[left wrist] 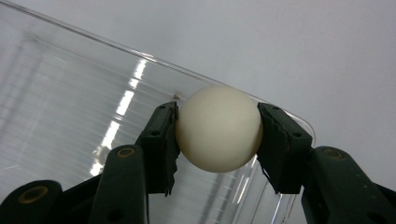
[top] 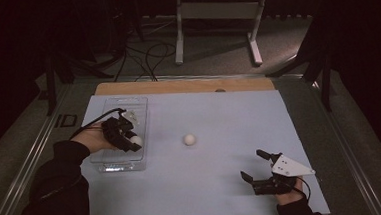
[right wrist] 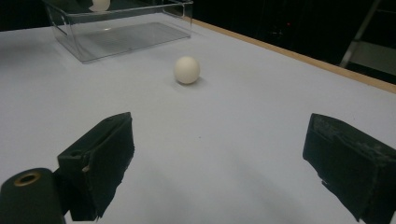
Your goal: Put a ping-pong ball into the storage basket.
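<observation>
My left gripper point(top: 132, 142) is shut on a white ball point(left wrist: 218, 128), which both pads press from the sides, and it hangs over the clear plastic bin point(top: 111, 164) at the table's left. In the high view that held ball point(top: 137, 140) shows just inside the bin's right wall. A second white ball point(top: 190, 139) lies loose on the pale blue mat near the middle, also seen as a ball point(right wrist: 187, 70) ahead of my right gripper point(right wrist: 219, 163). My right gripper point(top: 252, 165) rests open at the front right with nothing between its jaws.
The pale blue mat point(top: 219, 111) covers the table, with a wooden strip point(top: 177, 86) along the far edge. The clear bin point(right wrist: 93, 51) stands beyond the loose ball in the right gripper view. A white table frame point(top: 212, 11) and cables lie on the floor behind.
</observation>
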